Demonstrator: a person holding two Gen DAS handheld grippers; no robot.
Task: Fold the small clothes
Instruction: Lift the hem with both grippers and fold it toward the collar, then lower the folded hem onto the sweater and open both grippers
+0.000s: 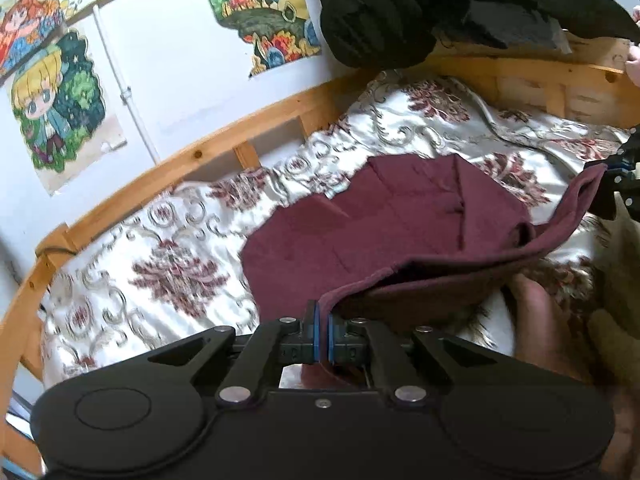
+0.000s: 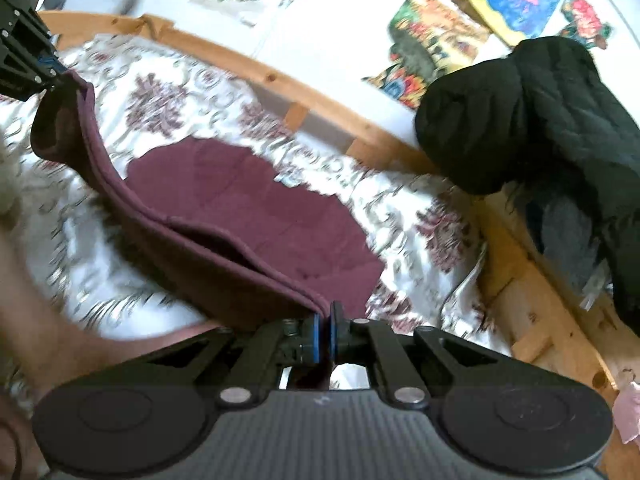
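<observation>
A maroon garment lies on a floral satin bedspread; it also shows in the right wrist view. My left gripper is shut on one corner of its near hem. My right gripper is shut on the other corner. The hem hangs lifted between the two grippers while the far part rests flat on the bed. The right gripper appears at the right edge of the left wrist view, and the left gripper at the top left of the right wrist view.
A black quilted jacket hangs over the wooden bed frame, also in the right wrist view. Cartoon posters cover the white wall. The person's bare leg is at the near edge of the bedspread.
</observation>
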